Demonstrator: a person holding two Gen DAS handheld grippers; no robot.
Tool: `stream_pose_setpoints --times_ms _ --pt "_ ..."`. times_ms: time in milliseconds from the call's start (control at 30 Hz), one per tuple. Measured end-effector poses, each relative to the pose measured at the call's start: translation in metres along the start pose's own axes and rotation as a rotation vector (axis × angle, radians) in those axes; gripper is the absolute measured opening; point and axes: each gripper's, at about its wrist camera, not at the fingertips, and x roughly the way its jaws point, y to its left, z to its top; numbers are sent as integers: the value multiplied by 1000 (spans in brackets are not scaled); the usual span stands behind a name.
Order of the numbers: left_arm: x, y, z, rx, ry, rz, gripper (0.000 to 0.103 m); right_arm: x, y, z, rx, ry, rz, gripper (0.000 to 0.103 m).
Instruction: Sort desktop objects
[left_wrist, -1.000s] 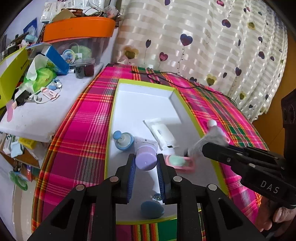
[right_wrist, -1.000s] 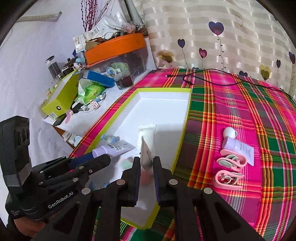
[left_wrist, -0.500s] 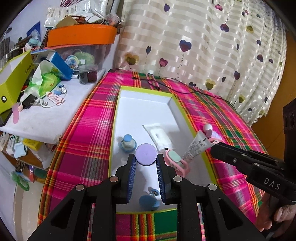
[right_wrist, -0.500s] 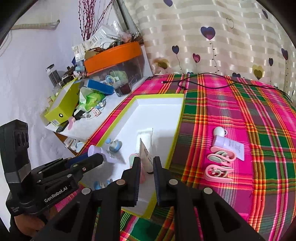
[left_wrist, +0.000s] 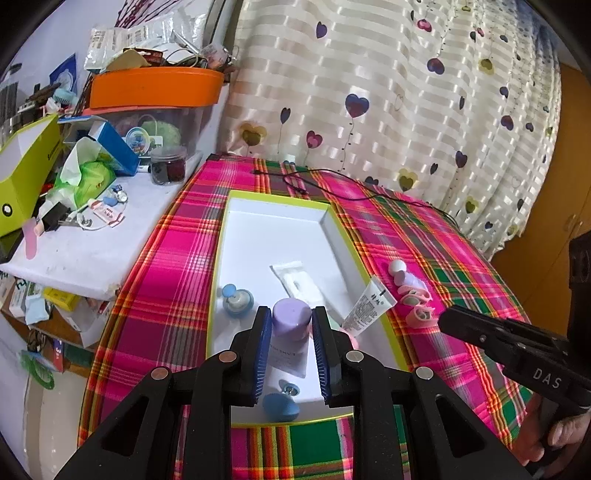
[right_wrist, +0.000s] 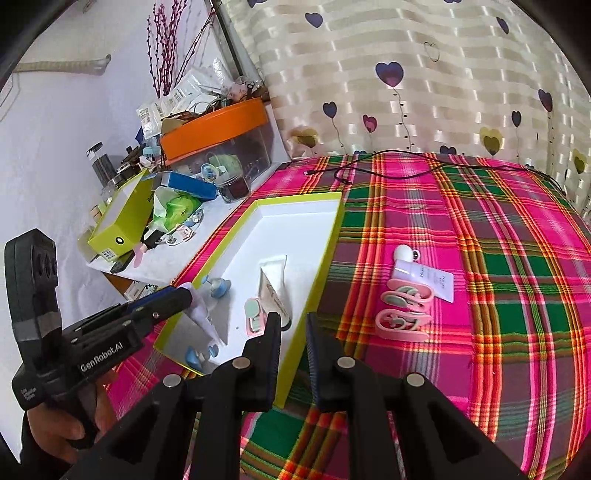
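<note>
My left gripper is shut on a white tube with a lilac cap, held above the near end of the white, lime-rimmed tray. From the right wrist view that tube hangs from the left gripper's tip. My right gripper stands narrowly open over the tray's right wall with nothing between its fingers. A printed white tube leans on that rim, apart from the right gripper. In the tray lie a flat white tube, a small blue bottle and a pink clip.
On the plaid cloth right of the tray lie a lilac tube with a white cap and two pink clips. A black cable runs along the far edge. A cluttered white shelf with an orange-lidded bin stands left.
My right gripper has let go of the printed white tube, which now leans on the tray's right rim, and has drawn back. My left gripper has risen with the lilac-capped tube.
</note>
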Motion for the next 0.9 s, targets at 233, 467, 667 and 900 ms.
stream_pose_setpoints --times_ms 233,467,667,900 --pt "-16 8 9 -26 -49 -5 23 -6 -10 -5 29 -3 -14 15" --pt "-39 15 22 -40 -126 -2 23 -8 -17 -10 47 -5 -11 15" --pt "-30 12 15 -36 -79 -2 23 -8 -25 -14 69 -5 -4 15" --pt "-9 -3 -1 -13 -2 -33 23 -9 -34 -18 85 0 -11 15"
